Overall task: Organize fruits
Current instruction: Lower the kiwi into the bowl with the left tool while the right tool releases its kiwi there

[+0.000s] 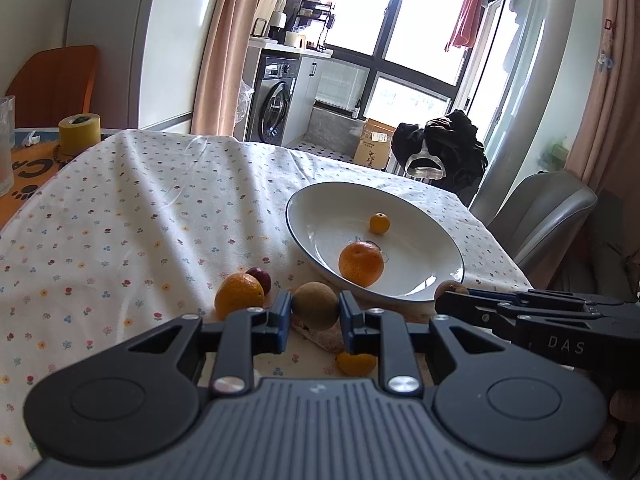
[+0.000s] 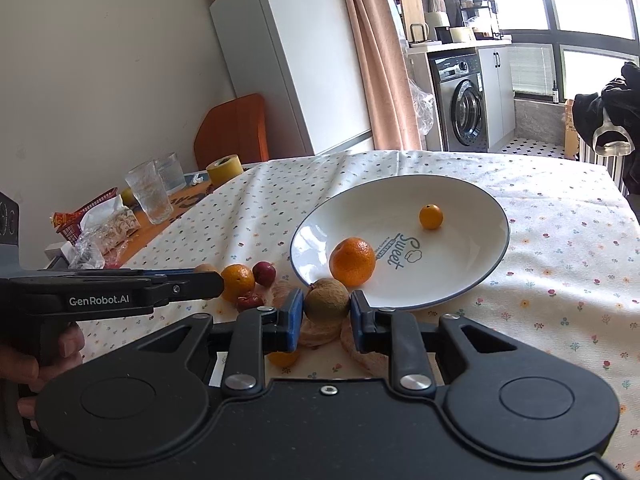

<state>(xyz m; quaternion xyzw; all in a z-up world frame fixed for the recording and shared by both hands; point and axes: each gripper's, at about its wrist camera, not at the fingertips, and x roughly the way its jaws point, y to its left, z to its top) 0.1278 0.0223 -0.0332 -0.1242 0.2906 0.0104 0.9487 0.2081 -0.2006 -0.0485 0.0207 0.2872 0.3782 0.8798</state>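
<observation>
White plate (image 2: 472, 256) holding a mandarin (image 2: 352, 261) and small kumquat (image 2: 431, 216), brown kiwi (image 2: 327, 299) beside its rim, orange (image 2: 237, 282), red fruit (image 2: 264, 273) nearby

Glossy ceramic plate (image 2: 472, 276); matt floral cloth tablecloth (image 1: 140, 216); rough brown kiwi (image 2: 327, 299).

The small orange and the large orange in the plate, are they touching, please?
Apart: the right wrist view shows bare white plate between the small orange and the large orange.

Bright windows (image 1: 420, 12), peach curtains (image 1: 224, 48), washing machine (image 2: 466, 110), orange chair (image 2: 234, 128).
</observation>
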